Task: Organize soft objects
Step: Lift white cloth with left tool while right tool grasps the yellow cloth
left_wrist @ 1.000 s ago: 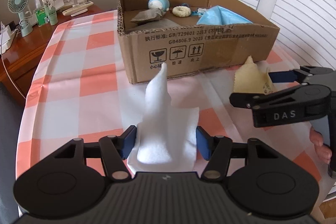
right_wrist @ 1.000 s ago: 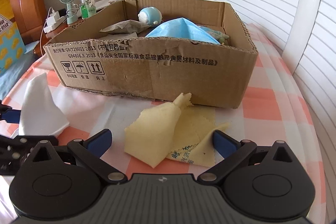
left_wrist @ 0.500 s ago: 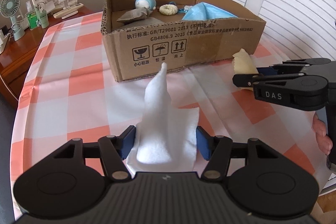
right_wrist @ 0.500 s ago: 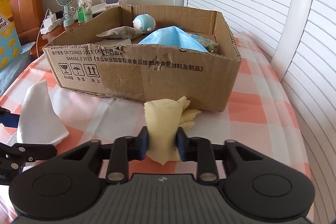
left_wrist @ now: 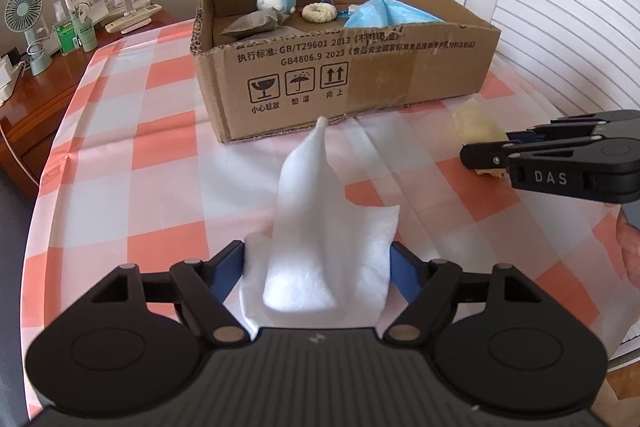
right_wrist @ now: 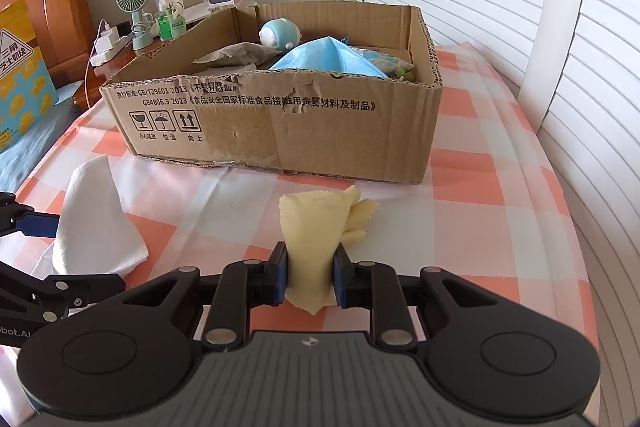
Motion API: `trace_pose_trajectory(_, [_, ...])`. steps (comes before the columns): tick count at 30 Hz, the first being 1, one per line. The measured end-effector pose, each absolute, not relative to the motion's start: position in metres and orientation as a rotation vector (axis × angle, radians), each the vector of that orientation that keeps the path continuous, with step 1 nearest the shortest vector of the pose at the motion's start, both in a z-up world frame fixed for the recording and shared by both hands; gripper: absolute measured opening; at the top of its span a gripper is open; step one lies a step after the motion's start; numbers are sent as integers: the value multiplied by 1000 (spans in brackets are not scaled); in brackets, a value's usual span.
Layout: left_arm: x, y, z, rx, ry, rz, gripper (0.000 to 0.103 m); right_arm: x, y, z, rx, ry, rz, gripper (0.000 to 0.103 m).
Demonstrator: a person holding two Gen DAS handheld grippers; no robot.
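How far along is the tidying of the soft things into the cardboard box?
Partly done. The cardboard box already holds a blue mask and a round blue toy. The right tool is pinching the yellow cloth. The left tool has just been opening around the white cloth, which still needs boxing.

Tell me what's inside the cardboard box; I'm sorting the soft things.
Inside the box: a blue face mask, a round blue plush, a grey pouch and a fuzzy ring. Whatever lies under the mask or behind the near wall is hidden.
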State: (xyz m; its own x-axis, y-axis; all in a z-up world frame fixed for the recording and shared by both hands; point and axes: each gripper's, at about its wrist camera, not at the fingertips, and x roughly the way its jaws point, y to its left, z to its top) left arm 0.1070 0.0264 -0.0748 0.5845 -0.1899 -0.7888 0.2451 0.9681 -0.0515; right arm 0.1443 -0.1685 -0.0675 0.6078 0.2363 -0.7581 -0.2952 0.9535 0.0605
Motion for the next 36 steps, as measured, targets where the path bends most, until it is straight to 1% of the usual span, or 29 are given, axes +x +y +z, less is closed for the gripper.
trace_pose_trajectory(3, [104, 27, -75, 72, 919, -239, 80, 143, -169, -67, -70, 865, 311, 26])
trace_pose_trajectory(7, [100, 30, -76, 60, 916, -223, 79, 143, -169, -67, -68, 866, 315, 26])
trace_pose_trajectory(9, [100, 29, -76, 57, 917, -216, 74, 143, -168, -67, -68, 868, 319, 26])
trace_pose_trajectory(11, [100, 28, -75, 54, 915, -211, 65, 143, -168, -67, -67, 871, 323, 26])
trace_pose_trajectory(14, [100, 26, -73, 52, 911, -215, 56, 141, -168, -66, -77, 872, 330, 26])
trace_pose_trajectory(16, [100, 26, -72, 47, 914, -217, 52, 139, -168, -65, -82, 872, 333, 26])
trace_pose_trajectory(22, [100, 27, -70, 28, 921, -231, 46, 134, -169, -57, -94, 862, 351, 26])
trace_pose_trajectory(26, [99, 30, -67, 18, 926, -248, 39, 129, -170, -49, -114, 849, 372, 26])
trace_pose_trajectory(31, [100, 34, -63, 30, 931, -261, 39, 124, -172, -42, -131, 837, 379, 26])
trace_pose_trajectory(34, [99, 35, -63, 41, 928, -261, 42, 123, -173, -41, -121, 836, 380, 26])
trace_pose_trajectory(35, [99, 35, -64, 43, 928, -257, 46, 123, -174, -41, -118, 837, 381, 26])
trace_pose_trajectory(36, [99, 36, -65, 40, 930, -255, 47, 122, -173, -41, -117, 838, 382, 26])
